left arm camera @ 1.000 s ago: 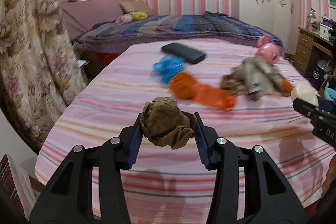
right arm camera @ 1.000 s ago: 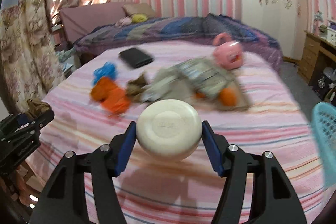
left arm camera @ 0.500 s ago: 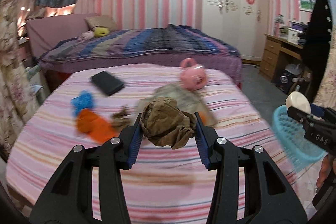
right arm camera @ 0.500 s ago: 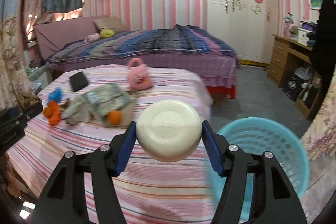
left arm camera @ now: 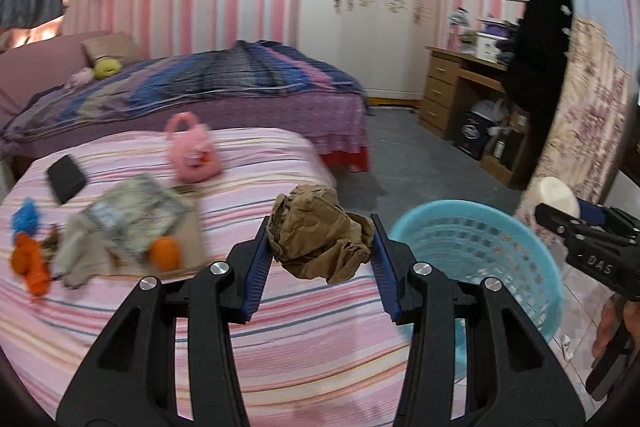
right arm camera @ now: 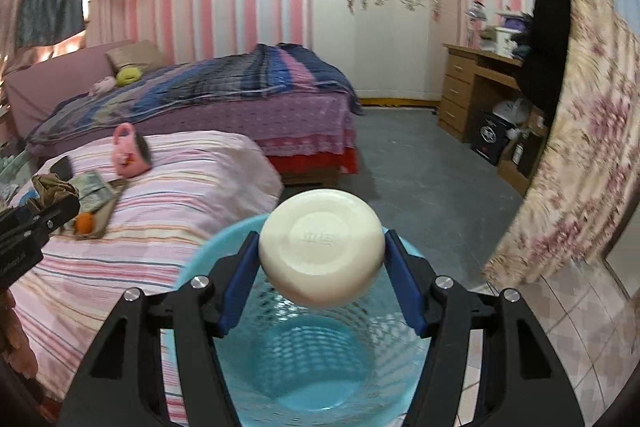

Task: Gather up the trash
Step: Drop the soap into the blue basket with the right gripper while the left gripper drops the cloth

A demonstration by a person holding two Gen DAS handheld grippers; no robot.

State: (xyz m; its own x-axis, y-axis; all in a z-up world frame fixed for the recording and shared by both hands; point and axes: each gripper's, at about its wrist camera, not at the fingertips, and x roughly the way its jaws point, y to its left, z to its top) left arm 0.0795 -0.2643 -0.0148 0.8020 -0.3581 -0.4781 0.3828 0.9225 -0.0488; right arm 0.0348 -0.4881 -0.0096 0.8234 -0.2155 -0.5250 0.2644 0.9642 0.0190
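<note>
While both hands hung in the air beside the bed, the left gripper (left arm camera: 320,247) had its two blue-padded fingers (left arm camera: 256,267) closed partway on a crumpled brown paper wad (left arm camera: 318,237), which bulged up and forward between the pads, clear of the striped bedspread (left arm camera: 280,347) below it. The right gripper (right arm camera: 322,271) stood wider, its pads pressed on either side of a cream-coloured round lid (right arm camera: 322,247) with raised lettering I could not read. That piece hung directly above the mouth of the light blue basket (right arm camera: 304,371), which stood on the floor against the foot corner of the bed. From the left camera the basket (left arm camera: 492,251) showed to the right of the paper wad, with the right gripper (left arm camera: 560,211) beyond its far rim, still carrying the cream piece (left arm camera: 554,193).

On the bedspread more things lay scattered: a pink toy handbag (left arm camera: 192,151), a flat black case (left arm camera: 66,179), a heap of pale cloth and printed paper (left arm camera: 124,223) with an orange ball (left arm camera: 164,253) at its near edge, some orange scraps (left arm camera: 28,263) and a blue scrap (left arm camera: 26,215) on the left. A second bed (right arm camera: 224,91) with a dark striped quilt stood behind, then a white wardrobe (right arm camera: 380,7) and a wooden desk (right arm camera: 476,83).
</note>
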